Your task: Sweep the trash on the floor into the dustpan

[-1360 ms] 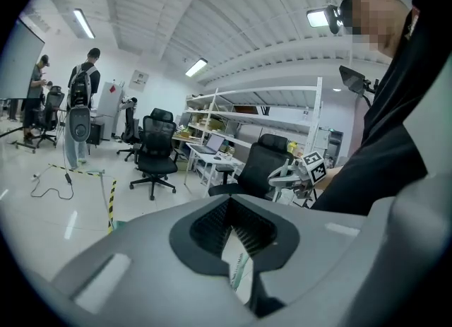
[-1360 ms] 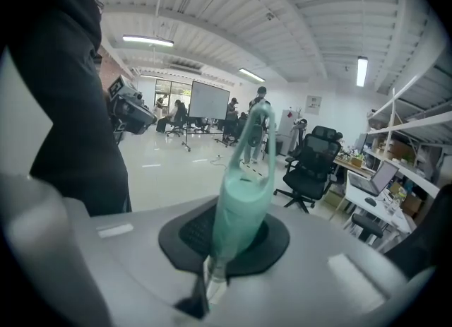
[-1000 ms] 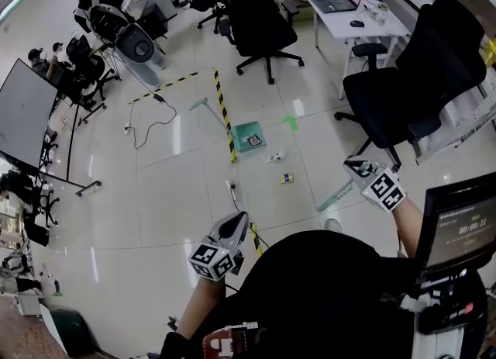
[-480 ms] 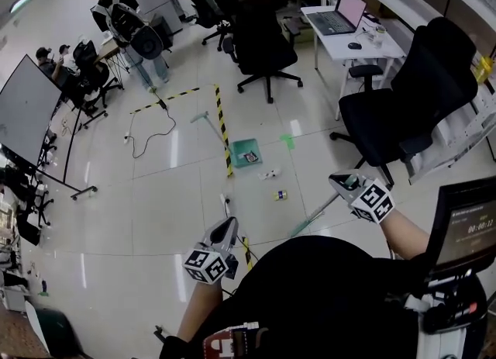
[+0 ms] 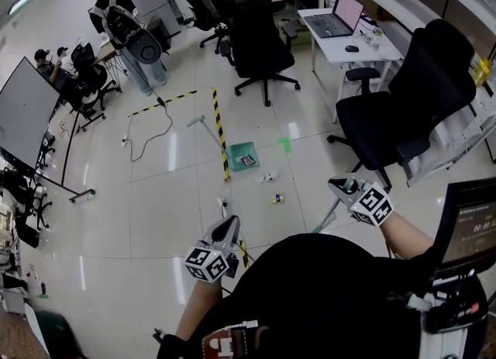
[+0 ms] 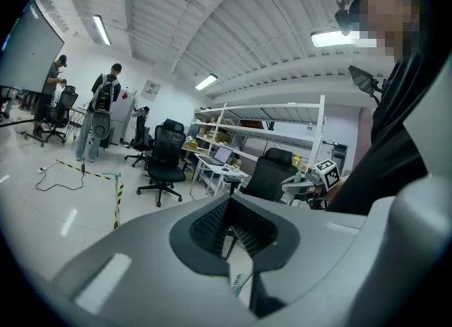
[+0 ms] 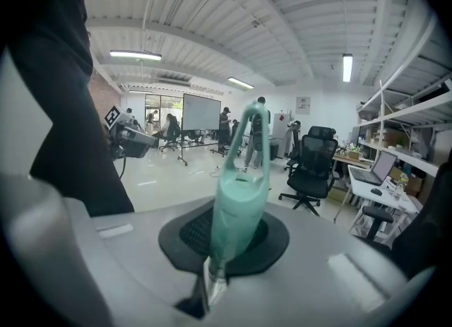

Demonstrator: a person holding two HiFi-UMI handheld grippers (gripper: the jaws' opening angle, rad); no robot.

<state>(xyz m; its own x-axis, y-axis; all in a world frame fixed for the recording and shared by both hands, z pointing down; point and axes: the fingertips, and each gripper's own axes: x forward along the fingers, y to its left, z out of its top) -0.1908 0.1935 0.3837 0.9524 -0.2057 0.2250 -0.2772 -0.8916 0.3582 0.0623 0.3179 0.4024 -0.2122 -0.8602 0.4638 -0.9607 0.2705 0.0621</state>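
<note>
Glossy white floor spreads ahead of me, with the teal dustpan sitting just beside the striped tape. Two bits of trash lie on my side of it, one near the pan and one closer to me. My right gripper has its jaws clamped on the broom close to the top of the handle, and the hanging loop pokes out beyond them. The stick slants down toward the floor, and its head is hidden behind my body. My left gripper hangs free, jaws closed together on nothing. The worry, I judge, is leverage: gripped so high by one pair of jaws, the broom may twist or slide in them once the bristles drag. A hard stroke could flick the light trash past the pan or off toward the chair. Nothing holds the dustpan either, so a push against its edge could shove it away instead of loading it.
</note>
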